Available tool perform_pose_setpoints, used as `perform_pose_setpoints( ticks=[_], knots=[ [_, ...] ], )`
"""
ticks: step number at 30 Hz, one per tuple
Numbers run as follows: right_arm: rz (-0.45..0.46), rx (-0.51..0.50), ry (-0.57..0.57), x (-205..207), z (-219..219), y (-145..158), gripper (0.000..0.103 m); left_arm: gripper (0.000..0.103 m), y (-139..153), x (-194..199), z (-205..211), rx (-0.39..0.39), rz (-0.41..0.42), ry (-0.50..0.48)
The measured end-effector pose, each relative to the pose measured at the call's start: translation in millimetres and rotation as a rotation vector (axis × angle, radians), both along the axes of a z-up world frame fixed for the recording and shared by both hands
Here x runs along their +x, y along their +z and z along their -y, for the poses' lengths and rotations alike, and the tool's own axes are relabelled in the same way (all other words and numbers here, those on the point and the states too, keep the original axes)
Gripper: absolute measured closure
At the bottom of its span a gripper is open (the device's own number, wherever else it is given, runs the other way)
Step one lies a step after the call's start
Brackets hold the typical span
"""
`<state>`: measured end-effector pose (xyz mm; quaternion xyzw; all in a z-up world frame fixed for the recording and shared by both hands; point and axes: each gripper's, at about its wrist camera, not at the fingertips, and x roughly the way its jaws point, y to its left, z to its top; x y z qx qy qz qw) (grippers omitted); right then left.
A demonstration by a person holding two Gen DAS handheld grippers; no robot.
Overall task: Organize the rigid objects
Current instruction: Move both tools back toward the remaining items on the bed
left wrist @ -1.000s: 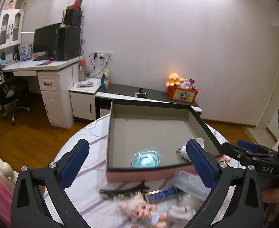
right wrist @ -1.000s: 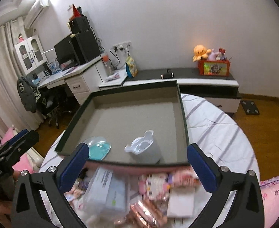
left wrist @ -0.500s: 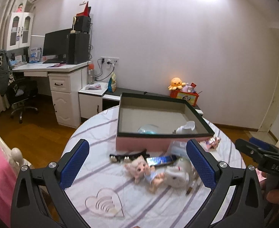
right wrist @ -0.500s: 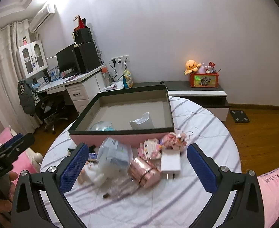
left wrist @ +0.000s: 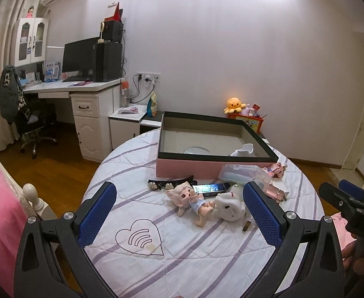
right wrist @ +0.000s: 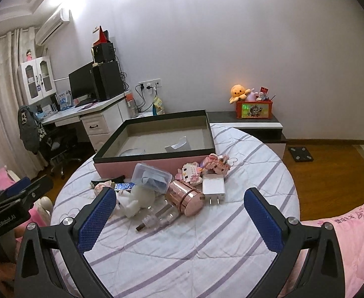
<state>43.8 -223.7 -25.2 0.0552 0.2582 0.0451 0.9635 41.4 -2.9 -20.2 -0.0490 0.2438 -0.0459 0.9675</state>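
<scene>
A pink box with a dark rim point(left wrist: 182, 167) point(right wrist: 122, 166) stands at the far side of the round striped table; a white cup point(left wrist: 242, 150) point(right wrist: 178, 146) and a bluish dish lie inside. In front of it lie a doll point(left wrist: 190, 198), a white plush point(left wrist: 228, 207), a black hair clip point(left wrist: 170, 182), a clear case point(right wrist: 151, 177), a rose-gold cylinder point(right wrist: 185, 197), a white charger point(right wrist: 213, 186) and pink block toys point(right wrist: 215, 162). My left gripper point(left wrist: 179, 213) is open and empty, above the near table. My right gripper point(right wrist: 179, 219) is open and empty, short of the pile.
A heart mark point(left wrist: 139, 237) is stitched on the cloth near me. A desk with monitor point(left wrist: 82, 59), an office chair point(left wrist: 33, 121) and a low cabinet with an orange plush point(right wrist: 240, 93) line the far wall. Pink bedding point(right wrist: 350, 236) lies at the right.
Both grippers have pulled back from over the box towards the near side of the table, so the whole pile and table now show. Both stayed open and empty.
</scene>
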Motion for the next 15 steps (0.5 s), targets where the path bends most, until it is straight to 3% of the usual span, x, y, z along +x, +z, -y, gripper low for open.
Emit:
perform_pose_setpoints(
  ticks=[15],
  knots=[
    [-0.031, -0.022, 0.025, 1, -7, -10, 0.0, 0.0, -9, -2, 2, -0.012, -0.027, -0.013]
  ],
)
